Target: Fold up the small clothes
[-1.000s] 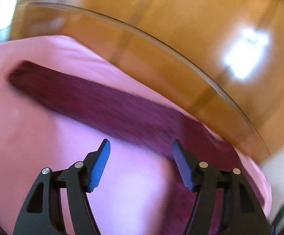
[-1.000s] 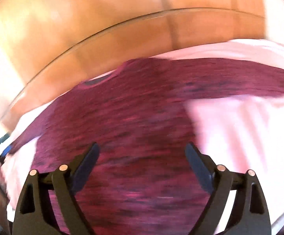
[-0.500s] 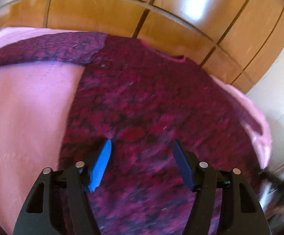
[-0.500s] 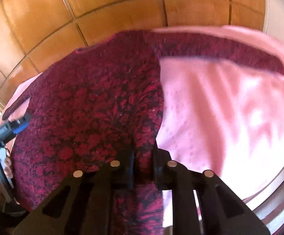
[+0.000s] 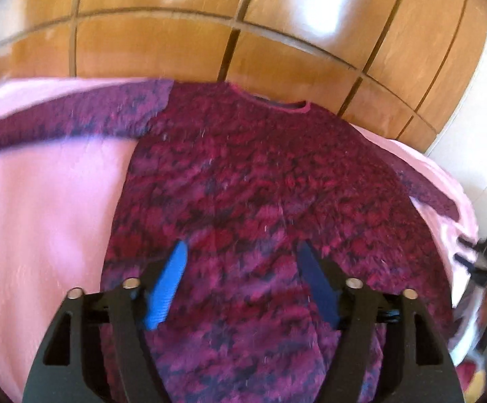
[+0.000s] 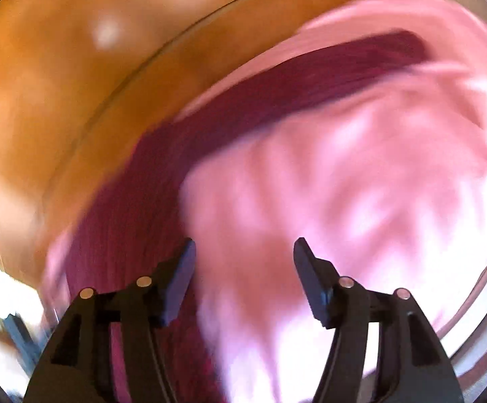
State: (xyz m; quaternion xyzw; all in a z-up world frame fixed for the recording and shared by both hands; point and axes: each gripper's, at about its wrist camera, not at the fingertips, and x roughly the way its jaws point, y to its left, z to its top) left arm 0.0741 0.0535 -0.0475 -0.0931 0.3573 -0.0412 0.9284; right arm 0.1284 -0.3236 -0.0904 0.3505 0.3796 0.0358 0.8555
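A dark red patterned sweater (image 5: 263, 181) lies flat on a pink cover (image 5: 41, 221), neck toward the wooden panels, one sleeve stretched out to the left. My left gripper (image 5: 241, 252) hovers over the sweater's lower body; its jaws are opening and nothing is between the blue pads. In the blurred right wrist view the sweater (image 6: 162, 174) runs along the left with a sleeve reaching to the upper right. My right gripper (image 6: 243, 248) is over the sweater's edge and the pink cover (image 6: 361, 168); its jaws are opening and hold nothing.
Glossy wooden panels (image 5: 209, 23) rise behind the pink cover. A white wall (image 5: 478, 141) is at the right. The other gripper's dark frame (image 5: 478, 262) shows at the right edge of the left wrist view.
The right gripper was shut at the sweater's side edge half a second ago; now it stands open and has swung right. The left gripper's jaws have spread a little over the sweater's body.
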